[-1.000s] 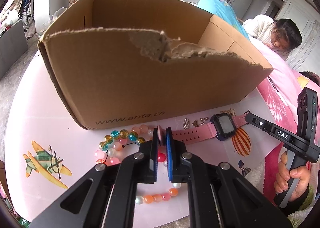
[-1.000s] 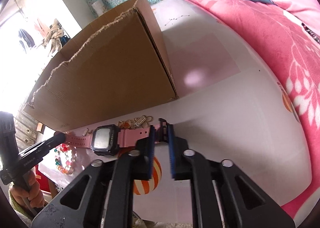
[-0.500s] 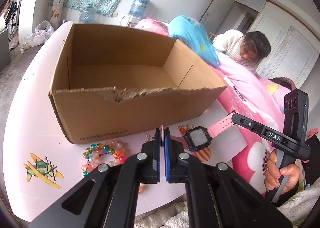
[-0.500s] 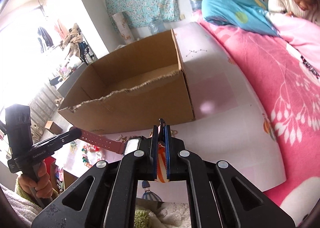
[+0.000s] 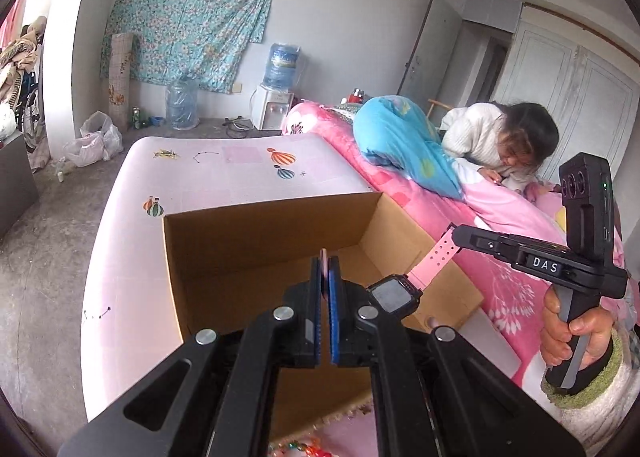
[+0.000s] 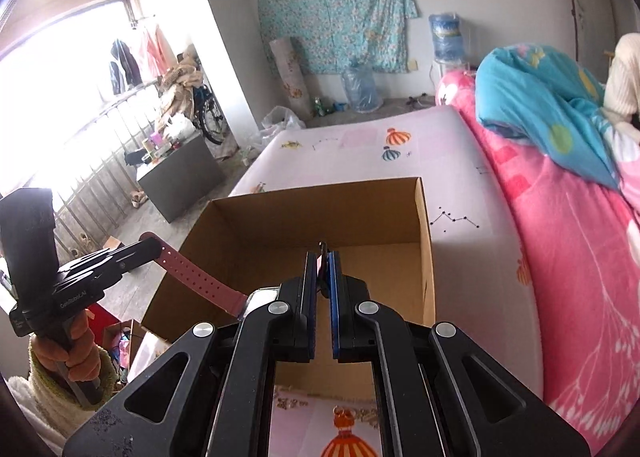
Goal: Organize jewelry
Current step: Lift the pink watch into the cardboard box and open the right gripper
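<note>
A pink watch (image 5: 393,293) with a black square face hangs stretched between my two grippers, above the open cardboard box (image 5: 260,241). My left gripper (image 5: 326,269) is shut on one pink strap end. The other strap end (image 5: 440,253) runs up to my right gripper (image 5: 456,233), held by a hand at the right. In the right wrist view my right gripper (image 6: 323,257) is shut on the buckle end over the box (image 6: 320,213). There the pink strap (image 6: 192,269) leads left to my left gripper (image 6: 149,245). The box inside looks bare.
Coloured beads (image 5: 304,449) and small metal charms (image 6: 344,413) lie on the pink table (image 5: 224,177) in front of the box. A bed with a pink blanket (image 6: 568,257) runs along the right, with a person (image 5: 492,137) leaning on it.
Both grippers have risen with the watch from the table in front of the box to above its open top. Both views now look down into the box.
</note>
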